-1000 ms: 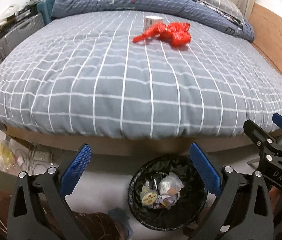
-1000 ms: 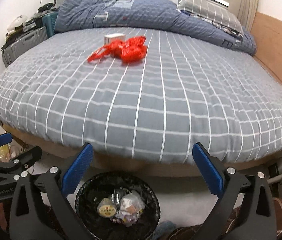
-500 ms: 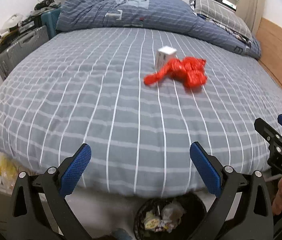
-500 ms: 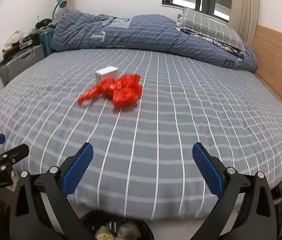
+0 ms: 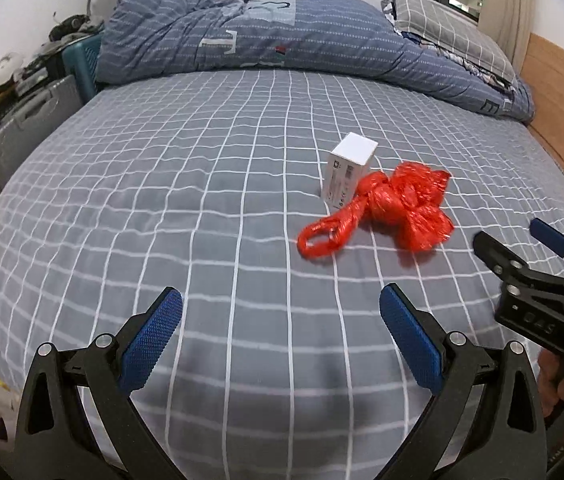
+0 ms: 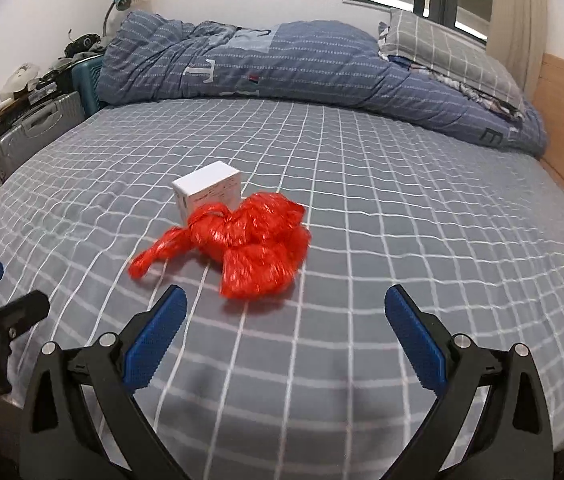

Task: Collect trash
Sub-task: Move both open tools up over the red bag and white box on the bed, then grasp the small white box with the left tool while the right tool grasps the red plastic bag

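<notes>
We find the red plastic bag [image 6: 250, 240] crumpled on the grey checked bedspread [image 5: 162, 208], around the middle of the bed. Its long axis runs from the bunched body at the far right down to the twisted handle loop [image 5: 321, 236], which points near and left in both views. A small white box [image 5: 347, 172] stands upright just behind it, touching the bag's far left side. Left gripper [image 5: 280, 338] hovers over the near bedspread, jaws spread wide, nothing between them. Right gripper [image 6: 285, 334] likewise released and empty; the bag lies just ahead of its fingertips. Against the frame one second ago: the black bin at the foot of the bed has dropped out of both views, and the bag now sits much closer to both grippers.
</notes>
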